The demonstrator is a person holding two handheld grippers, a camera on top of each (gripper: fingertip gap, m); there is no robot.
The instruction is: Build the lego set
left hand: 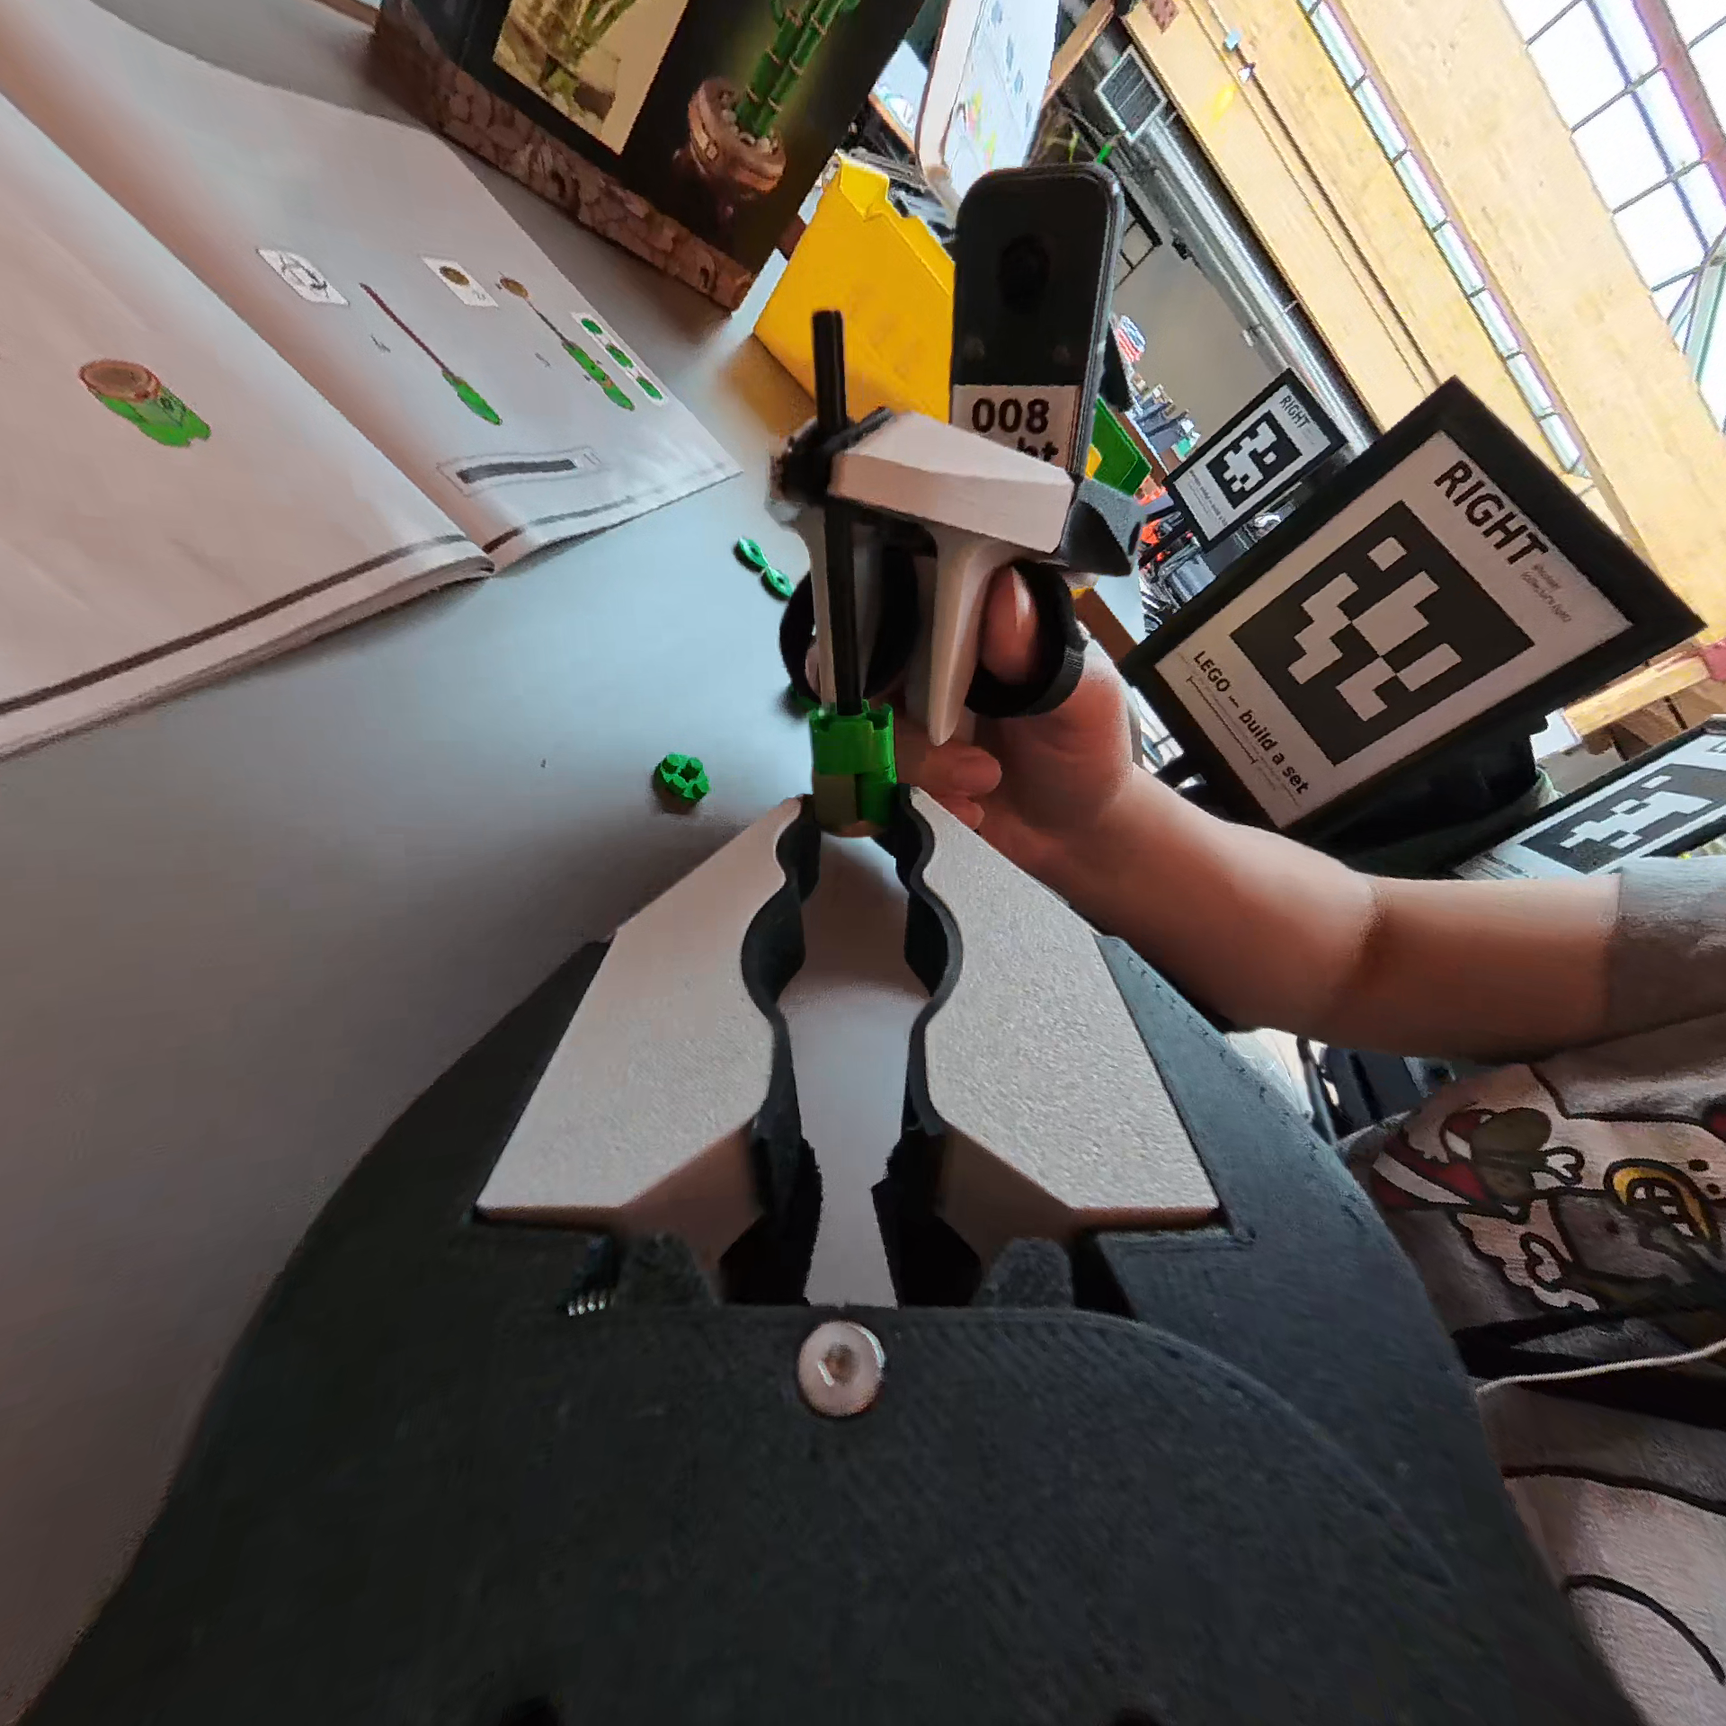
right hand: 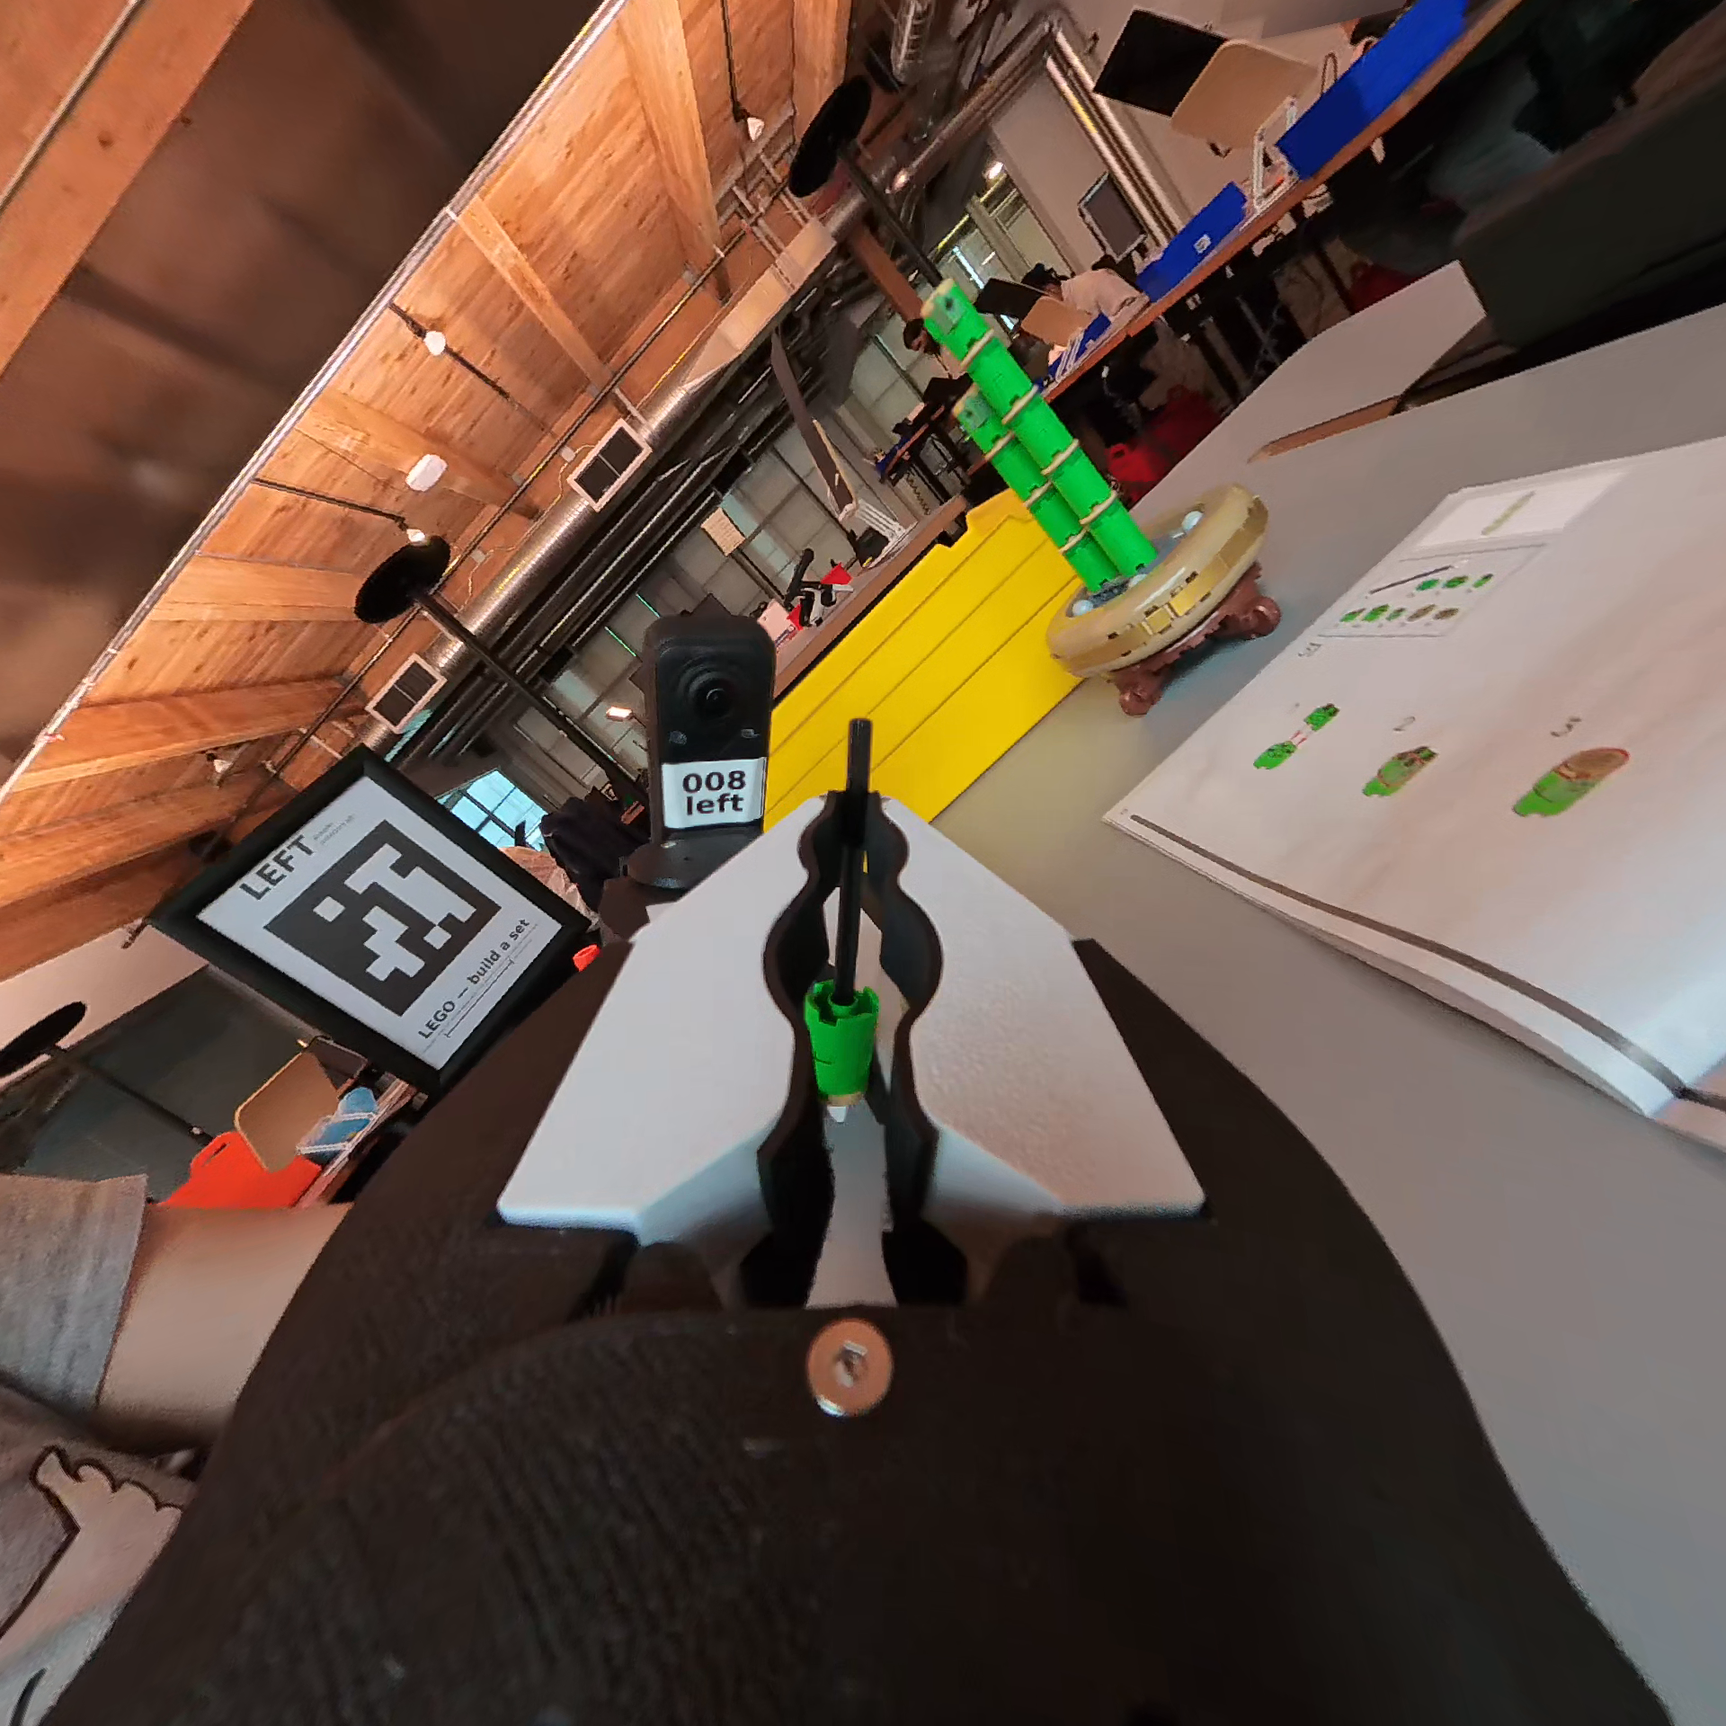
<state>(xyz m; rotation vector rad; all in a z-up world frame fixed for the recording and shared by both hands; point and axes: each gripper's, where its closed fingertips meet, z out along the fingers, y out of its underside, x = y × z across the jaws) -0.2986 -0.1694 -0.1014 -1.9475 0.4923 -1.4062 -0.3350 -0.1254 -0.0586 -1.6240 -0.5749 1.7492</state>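
My left gripper is shut on the lower end of a short green round-brick stack with a tan bottom. A thin black axle rises out of the stack. My right gripper, held by a hand, is shut on that axle higher up. In the right wrist view the right gripper pinches the axle at its tips, and the green stack sits on the axle in the gap between its fingers. Only the left gripper's camera mount shows there; its fingers are hidden.
An open instruction booklet lies on the grey table. Loose green pieces lie near it. A built bamboo model in a tan pot, a yellow bin, the set's box and framed marker signs stand around. The gap from one gripper's tips to the other's is roughly 6 centimeters.
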